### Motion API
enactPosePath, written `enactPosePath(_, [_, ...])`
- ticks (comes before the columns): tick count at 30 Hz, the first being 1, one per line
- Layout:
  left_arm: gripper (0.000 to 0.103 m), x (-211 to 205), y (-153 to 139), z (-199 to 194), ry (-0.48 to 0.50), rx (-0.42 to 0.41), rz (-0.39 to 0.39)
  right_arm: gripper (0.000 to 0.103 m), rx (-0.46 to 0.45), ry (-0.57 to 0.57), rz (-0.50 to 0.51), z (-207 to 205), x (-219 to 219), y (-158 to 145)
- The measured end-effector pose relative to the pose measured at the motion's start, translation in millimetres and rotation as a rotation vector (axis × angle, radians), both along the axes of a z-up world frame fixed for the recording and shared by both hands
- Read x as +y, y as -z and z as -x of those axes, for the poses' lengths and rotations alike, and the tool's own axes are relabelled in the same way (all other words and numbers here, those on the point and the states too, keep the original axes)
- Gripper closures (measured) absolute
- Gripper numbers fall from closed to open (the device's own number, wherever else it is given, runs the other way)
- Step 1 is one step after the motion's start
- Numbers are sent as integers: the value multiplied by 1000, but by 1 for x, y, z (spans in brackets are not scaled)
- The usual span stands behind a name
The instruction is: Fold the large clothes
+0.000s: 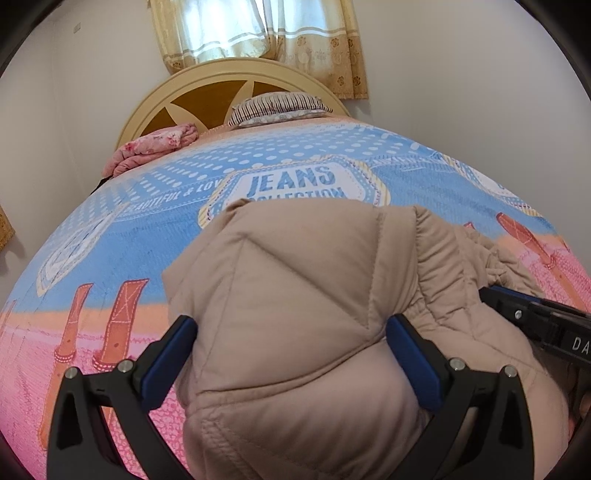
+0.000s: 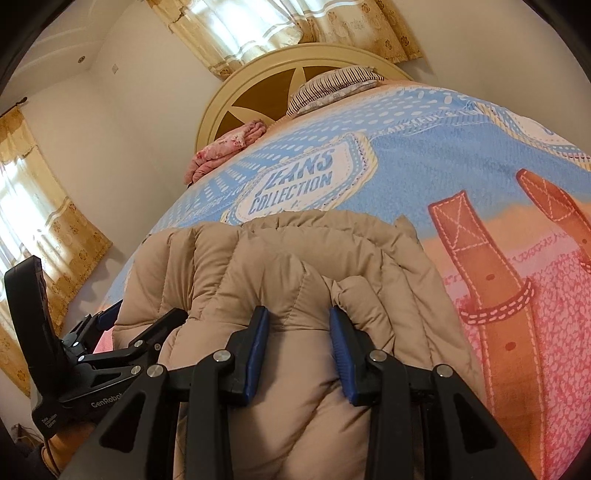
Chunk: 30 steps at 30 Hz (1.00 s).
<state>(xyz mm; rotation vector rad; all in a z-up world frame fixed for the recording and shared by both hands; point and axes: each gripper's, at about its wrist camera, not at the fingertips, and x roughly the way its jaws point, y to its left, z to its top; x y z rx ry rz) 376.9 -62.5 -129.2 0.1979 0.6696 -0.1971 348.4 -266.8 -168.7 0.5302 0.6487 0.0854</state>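
A beige quilted puffer jacket (image 1: 295, 295) lies bunched on the bed's blue and pink blanket (image 1: 110, 229). My left gripper (image 1: 291, 362) has its blue pads wide apart, pressed around a thick fold of the jacket. My right gripper (image 2: 299, 350) has its jaws closer together, with a ridge of the jacket (image 2: 295, 266) between the blue pads. The left gripper also shows at the left of the right wrist view (image 2: 107, 321), against the jacket's left edge. The right gripper's body shows at the right of the left wrist view (image 1: 535, 321).
The blanket (image 2: 443, 155) covers the whole bed. A striped pillow (image 1: 280, 107) and a folded pink cloth (image 1: 151, 147) lie by the round headboard (image 1: 207, 92). Curtains (image 1: 258, 33) hang behind it, and a white wall stands to the left.
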Motion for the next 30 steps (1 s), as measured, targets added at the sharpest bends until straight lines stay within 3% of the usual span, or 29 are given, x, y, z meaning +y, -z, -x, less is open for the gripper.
enactPosePath(30, [0,-1,11,-5,-8,31,8,68,59,-5,13,-14,2,8])
